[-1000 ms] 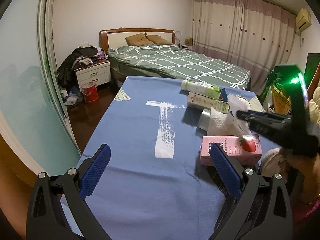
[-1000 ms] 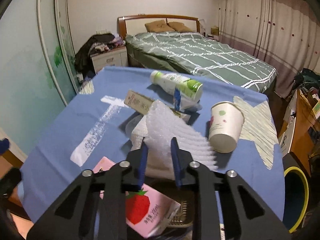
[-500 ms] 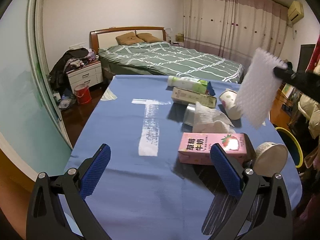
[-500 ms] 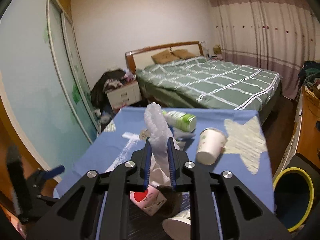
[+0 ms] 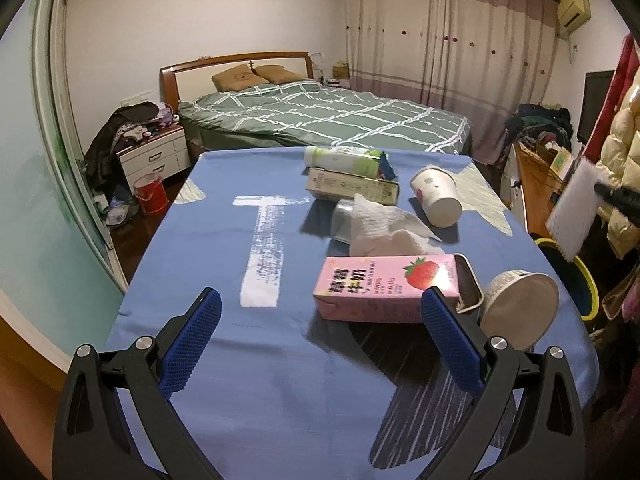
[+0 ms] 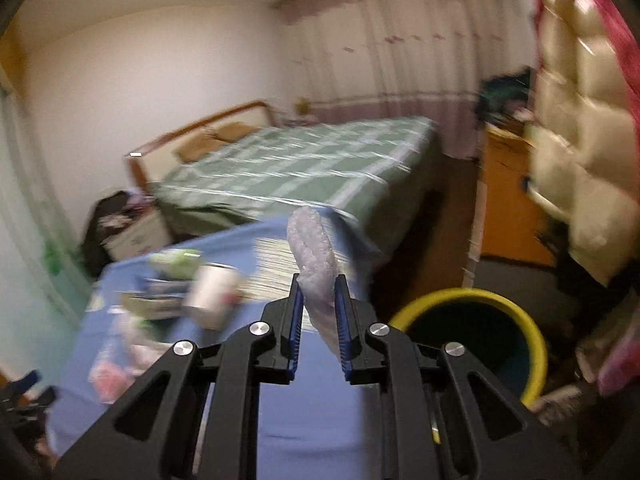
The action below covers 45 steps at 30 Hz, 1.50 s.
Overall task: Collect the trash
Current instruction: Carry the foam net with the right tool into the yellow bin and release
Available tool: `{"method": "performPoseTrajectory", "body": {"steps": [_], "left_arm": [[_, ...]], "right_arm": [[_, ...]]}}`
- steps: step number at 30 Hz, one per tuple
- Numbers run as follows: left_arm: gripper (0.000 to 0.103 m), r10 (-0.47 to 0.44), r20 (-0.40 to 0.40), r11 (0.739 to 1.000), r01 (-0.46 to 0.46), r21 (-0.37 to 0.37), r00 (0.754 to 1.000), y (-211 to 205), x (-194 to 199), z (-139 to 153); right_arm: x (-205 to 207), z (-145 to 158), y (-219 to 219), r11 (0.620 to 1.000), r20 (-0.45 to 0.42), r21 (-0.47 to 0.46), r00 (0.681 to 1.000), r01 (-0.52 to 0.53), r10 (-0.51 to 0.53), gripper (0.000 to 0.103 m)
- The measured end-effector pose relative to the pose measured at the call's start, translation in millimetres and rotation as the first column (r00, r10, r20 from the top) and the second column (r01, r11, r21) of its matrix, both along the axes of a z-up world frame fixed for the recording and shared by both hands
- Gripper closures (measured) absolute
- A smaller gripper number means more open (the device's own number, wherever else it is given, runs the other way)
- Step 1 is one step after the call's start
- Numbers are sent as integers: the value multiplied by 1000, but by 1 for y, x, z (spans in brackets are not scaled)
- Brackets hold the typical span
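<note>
Your right gripper (image 6: 317,312) is clamped on a strip of white bubble wrap (image 6: 314,258), pinched between both blue pads and sticking up past the tips; it hangs off the table's right edge, above and just left of the yellow-rimmed bin (image 6: 472,340) on the floor; that view is blurred. Your left gripper (image 5: 320,344) stands wide open and empty over the near edge of the blue-clothed table (image 5: 192,264); the pink strawberry milk carton (image 5: 384,288) lies on its side near the right edge, a tipped tub (image 5: 520,308) just beside it; a crumpled tissue (image 5: 384,224), a paper cup (image 5: 436,196) on its side, a long box (image 5: 352,188) and a bottle (image 5: 344,158) lie toward the far edge.
</note>
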<state>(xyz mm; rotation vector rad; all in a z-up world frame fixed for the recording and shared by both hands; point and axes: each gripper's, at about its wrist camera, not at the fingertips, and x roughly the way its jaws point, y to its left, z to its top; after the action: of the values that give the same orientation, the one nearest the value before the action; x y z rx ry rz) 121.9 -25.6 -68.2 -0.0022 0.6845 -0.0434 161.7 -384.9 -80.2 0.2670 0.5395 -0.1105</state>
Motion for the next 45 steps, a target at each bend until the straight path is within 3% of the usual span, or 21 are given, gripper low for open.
{"method": "performPoseTrajectory", "body": {"steps": [6, 8, 10, 21, 25, 34, 42, 45], "left_arm": [[5, -36, -22, 999, 36, 21, 999, -23, 6, -6], [5, -49, -31, 998, 50, 33, 998, -30, 8, -9], [5, -58, -41, 997, 60, 49, 997, -38, 12, -13], [5, -8, -90, 997, 15, 82, 996, -47, 43, -43], [5, -32, -80, 997, 37, 60, 996, -51, 42, -41], [5, -52, -80, 993, 60, 100, 995, -72, 47, -48], [5, 47, -82, 995, -40, 89, 996, -22, 38, -45], [5, 122, -85, 988, -113, 104, 989, 9, 30, -45]], "right_arm": [[14, -49, -47, 992, -104, -1, 987, 125, -124, 83], [17, -60, -57, 989, -121, 2, 982, 146, -144, 67], [14, -68, -66, 986, -125, 4, 979, 165, -163, 63], [5, -77, -65, 987, -135, 3, 978, 159, -157, 59], [6, -78, -60, 988, -141, 6, 978, 154, -152, 59], [9, -78, -51, 991, -143, 8, 981, 137, -134, 59], [11, -79, -47, 991, -150, 13, 980, 130, -127, 59], [12, -78, -43, 992, -150, 15, 981, 125, -122, 59]]}}
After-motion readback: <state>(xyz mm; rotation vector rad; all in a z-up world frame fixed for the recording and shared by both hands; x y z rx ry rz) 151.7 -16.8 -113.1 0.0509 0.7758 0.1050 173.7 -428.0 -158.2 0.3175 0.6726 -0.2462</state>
